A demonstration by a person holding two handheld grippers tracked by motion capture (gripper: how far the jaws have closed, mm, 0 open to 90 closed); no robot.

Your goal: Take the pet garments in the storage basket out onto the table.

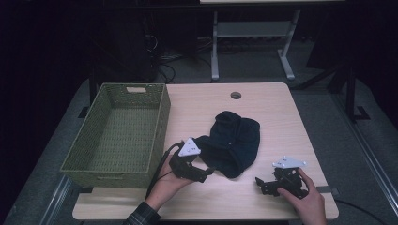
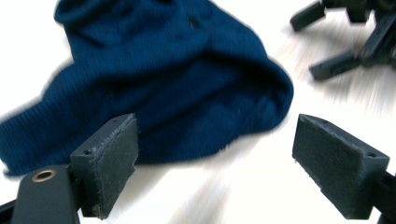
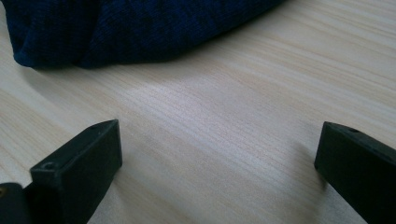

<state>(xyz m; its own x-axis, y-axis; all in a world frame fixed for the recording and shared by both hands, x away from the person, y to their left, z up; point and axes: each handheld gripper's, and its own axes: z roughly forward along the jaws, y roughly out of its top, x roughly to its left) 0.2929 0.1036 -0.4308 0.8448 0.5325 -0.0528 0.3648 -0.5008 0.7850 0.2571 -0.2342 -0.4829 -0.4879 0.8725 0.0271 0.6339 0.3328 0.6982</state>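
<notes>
Holding both grippers low at your edge of the table (image 1: 281,101), near to far:
Right gripper (image 1: 261,183): jaws spread wide, nothing between them, just bare wood.
Left gripper (image 1: 207,172): also gaping, right at the hat's near edge (not gripping it).
Hat (image 1: 234,140): dark blue knit, crumpled mid-table between your grippers.
Basket (image 1: 159,126): green wicker, far left.
</notes>
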